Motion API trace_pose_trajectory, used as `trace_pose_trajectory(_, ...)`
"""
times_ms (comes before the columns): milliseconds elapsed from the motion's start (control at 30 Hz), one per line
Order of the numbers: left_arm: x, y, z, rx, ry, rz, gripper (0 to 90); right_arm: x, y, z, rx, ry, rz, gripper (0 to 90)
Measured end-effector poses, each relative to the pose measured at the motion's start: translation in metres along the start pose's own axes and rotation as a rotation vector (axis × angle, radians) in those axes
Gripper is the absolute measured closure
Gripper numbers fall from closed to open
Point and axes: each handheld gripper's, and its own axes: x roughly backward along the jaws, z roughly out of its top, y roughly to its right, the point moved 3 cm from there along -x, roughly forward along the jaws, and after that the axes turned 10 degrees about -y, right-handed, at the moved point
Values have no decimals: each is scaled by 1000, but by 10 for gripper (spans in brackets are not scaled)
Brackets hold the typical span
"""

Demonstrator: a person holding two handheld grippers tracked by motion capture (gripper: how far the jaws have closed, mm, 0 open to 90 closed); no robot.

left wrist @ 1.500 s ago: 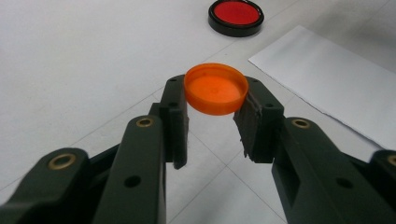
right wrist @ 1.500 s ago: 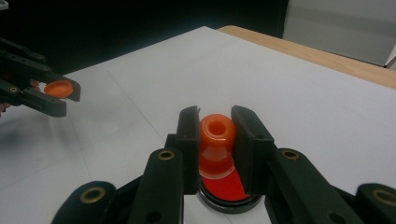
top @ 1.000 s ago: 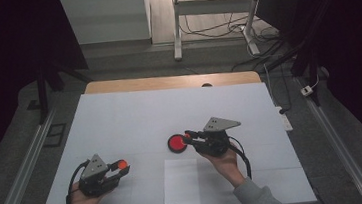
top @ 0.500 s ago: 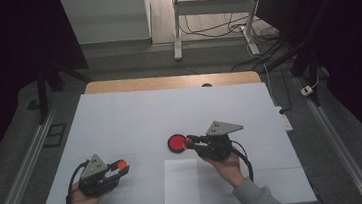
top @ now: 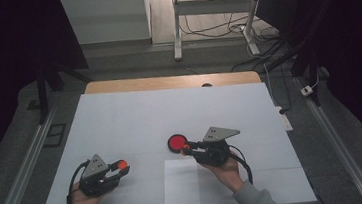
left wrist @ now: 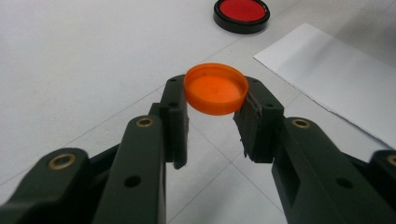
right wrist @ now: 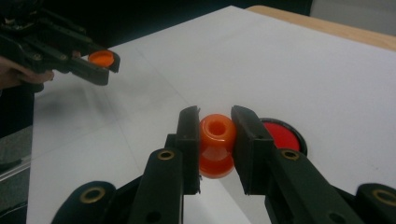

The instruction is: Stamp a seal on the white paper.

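Observation:
My left gripper (left wrist: 215,109) is shut on a round orange cap (left wrist: 216,88), held flat between its pads; in the high view that gripper (top: 121,167) sits at the table's front left with the orange cap (top: 121,164) at its tip. My right gripper (right wrist: 214,135) is shut on an orange spool-shaped stamp (right wrist: 216,142) with a hole in its top. From above, the right gripper (top: 185,148) lies just right of a red ink pad (top: 177,143) in a black dish. The same red ink pad (right wrist: 280,133) shows behind the right jaw.
A white sheet of paper (top: 181,182) lies near the front edge between my hands, on the white table cover (top: 135,116). A wooden table edge (top: 172,82) runs along the back. Metal rails (top: 22,172) flank the table.
The right gripper with the stamp has sunk slightly and drawn a little nearer the front edge beside the red pad. The left gripper has stayed put.

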Motion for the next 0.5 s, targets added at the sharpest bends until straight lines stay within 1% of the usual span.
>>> trace_pose_trajectory(100,0,-1,0,2,1,-1,652,-4,-2,-5,15,-25,6,730)
trace_pose_trajectory(233,1,-1,0,2,3,1,652,-6,-6,-11,16,-40,16,730)
trace_pose_trajectory(433,1,-1,0,3,2,1,653,-9,-13,-19,34,-75,31,730)
trace_pose_trajectory(500,1,-1,0,3,1,1,653,-9,-14,-20,31,-69,39,730)
